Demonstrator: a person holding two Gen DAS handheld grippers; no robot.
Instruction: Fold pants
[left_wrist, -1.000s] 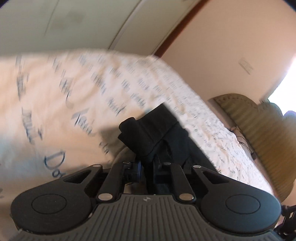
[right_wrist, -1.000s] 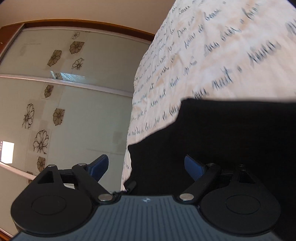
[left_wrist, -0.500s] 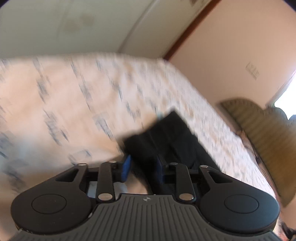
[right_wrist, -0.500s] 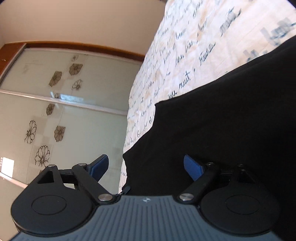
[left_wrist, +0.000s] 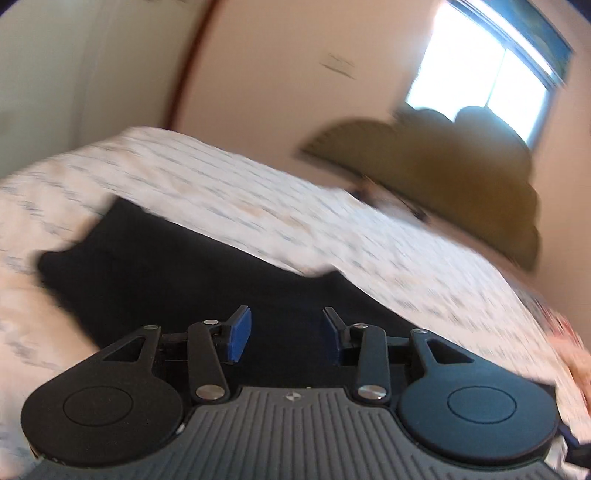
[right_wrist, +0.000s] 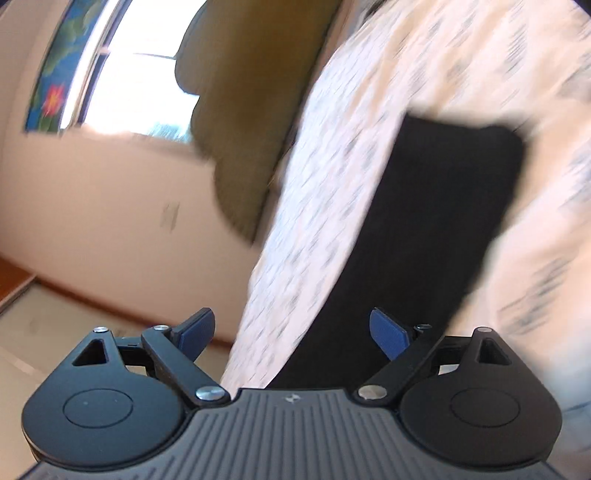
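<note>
Black pants (left_wrist: 177, 266) lie flat in a long folded strip on the bed; they also show in the right wrist view (right_wrist: 424, 229), stretching away from the gripper. My left gripper (left_wrist: 282, 334) is open and empty, hovering just above the near part of the pants. My right gripper (right_wrist: 291, 334) is wide open and empty, above the near end of the pants at the bed's edge. Both views are motion-blurred.
The bed has a cream cover (left_wrist: 258, 199) with dark script print. A padded olive headboard (left_wrist: 443, 177) stands at the far end below a bright window (left_wrist: 480, 74). The bed's edge and wooden floor trim (right_wrist: 110, 302) lie left of the right gripper.
My left gripper opened and let go of the bunched pants, which now lie flat. Both grippers swung round to face the headboard and window. The right gripper stayed open.
</note>
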